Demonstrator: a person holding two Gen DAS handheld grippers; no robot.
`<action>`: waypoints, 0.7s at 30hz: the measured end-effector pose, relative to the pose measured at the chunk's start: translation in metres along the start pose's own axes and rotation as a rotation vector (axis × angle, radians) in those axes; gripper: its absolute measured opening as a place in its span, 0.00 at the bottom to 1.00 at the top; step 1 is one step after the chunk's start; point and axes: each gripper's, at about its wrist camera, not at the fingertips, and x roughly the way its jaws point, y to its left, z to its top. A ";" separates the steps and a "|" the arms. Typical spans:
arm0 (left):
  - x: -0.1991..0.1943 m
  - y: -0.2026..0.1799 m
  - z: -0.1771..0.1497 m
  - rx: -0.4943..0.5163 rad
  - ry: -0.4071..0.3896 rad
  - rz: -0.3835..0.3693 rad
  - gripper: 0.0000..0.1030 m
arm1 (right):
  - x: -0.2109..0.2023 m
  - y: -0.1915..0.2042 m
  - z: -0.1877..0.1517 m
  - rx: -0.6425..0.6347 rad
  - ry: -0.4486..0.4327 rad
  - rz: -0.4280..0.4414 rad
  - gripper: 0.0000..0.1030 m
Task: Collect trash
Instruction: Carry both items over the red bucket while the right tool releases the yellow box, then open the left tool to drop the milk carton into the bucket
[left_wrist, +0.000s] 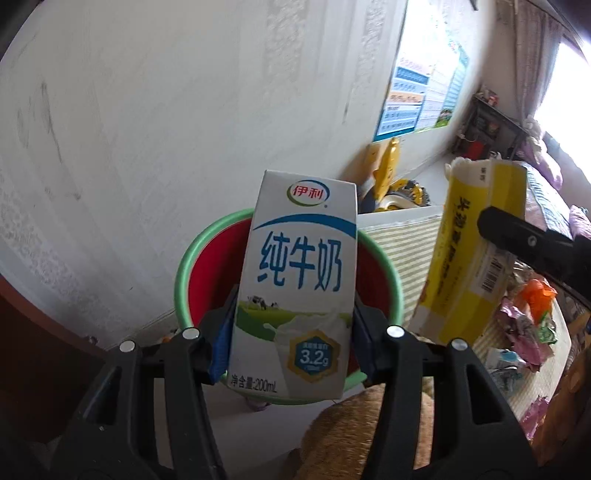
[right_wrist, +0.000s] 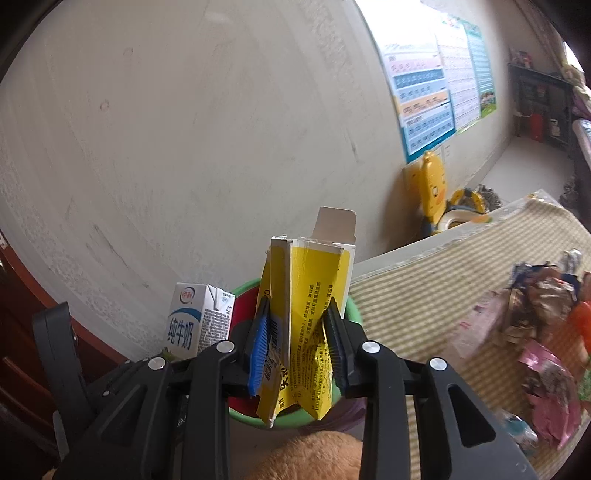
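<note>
My left gripper is shut on a white milk carton with blue writing, held upright above a red bin with a green rim. My right gripper is shut on a crumpled yellow cardboard box, held over the same bin. The milk carton also shows in the right wrist view, to the left of the box. The yellow box shows in the left wrist view, to the right of the carton, with the right gripper's finger on it.
A table with a striped green mat stands to the right, with a heap of crumpled wrappers on it. A white wall is behind the bin. A yellow child's toy seat stands by the wall. A brown plush thing lies below the grippers.
</note>
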 end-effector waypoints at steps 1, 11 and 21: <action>0.001 0.004 -0.002 -0.006 0.004 0.003 0.50 | 0.006 0.002 0.000 -0.006 0.009 0.001 0.33; 0.018 0.011 -0.009 -0.047 0.032 0.022 0.66 | 0.002 -0.006 -0.004 0.023 -0.002 -0.005 0.57; 0.008 -0.026 -0.005 0.028 0.009 -0.028 0.72 | -0.062 -0.038 -0.031 0.041 -0.007 -0.071 0.57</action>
